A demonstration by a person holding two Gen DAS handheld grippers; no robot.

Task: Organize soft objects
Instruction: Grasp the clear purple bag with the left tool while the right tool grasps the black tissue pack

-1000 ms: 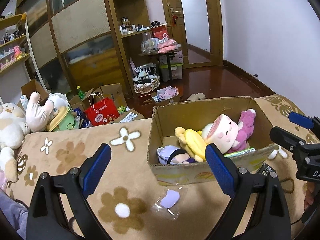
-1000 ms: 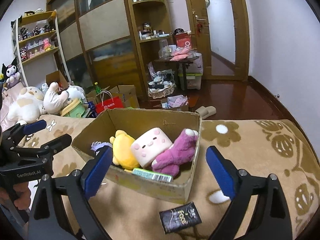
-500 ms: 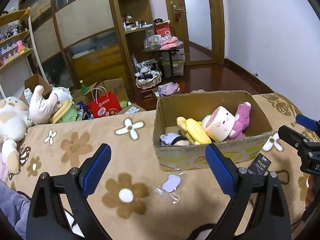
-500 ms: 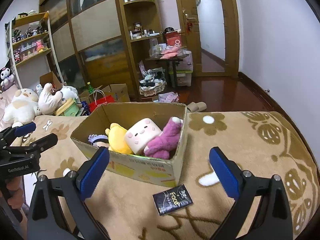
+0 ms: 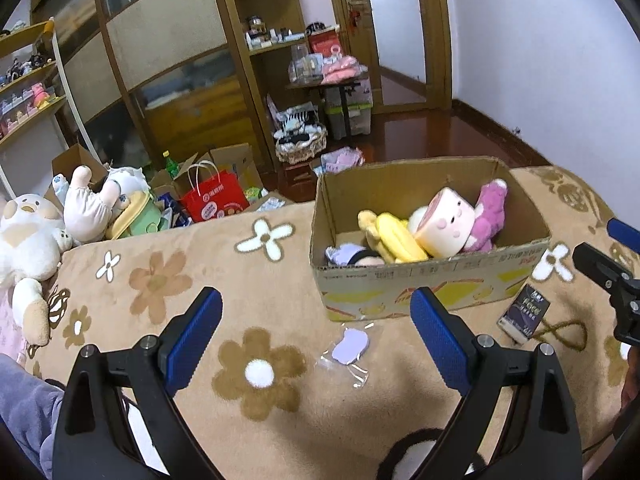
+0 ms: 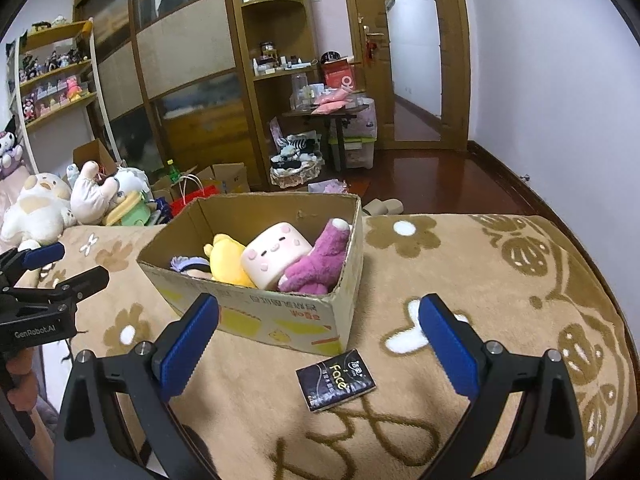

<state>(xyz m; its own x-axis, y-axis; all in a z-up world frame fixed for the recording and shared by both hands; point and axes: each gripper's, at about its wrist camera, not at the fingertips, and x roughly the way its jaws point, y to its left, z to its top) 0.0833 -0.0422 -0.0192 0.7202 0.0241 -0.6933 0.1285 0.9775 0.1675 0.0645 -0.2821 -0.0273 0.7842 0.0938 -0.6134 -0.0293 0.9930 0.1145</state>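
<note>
Right wrist: cardboard box [image 6: 280,320] holds plush toys [image 6: 276,260].

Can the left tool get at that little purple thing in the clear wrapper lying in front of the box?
Probably yes. The left tool is open and empty, and the purple packet lies flat on the blanket ahead of it, clear of the cardboard box. Nothing covers it.

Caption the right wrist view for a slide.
Open right tool facing a cardboard box of plush toys on a flowered blanket.
</note>
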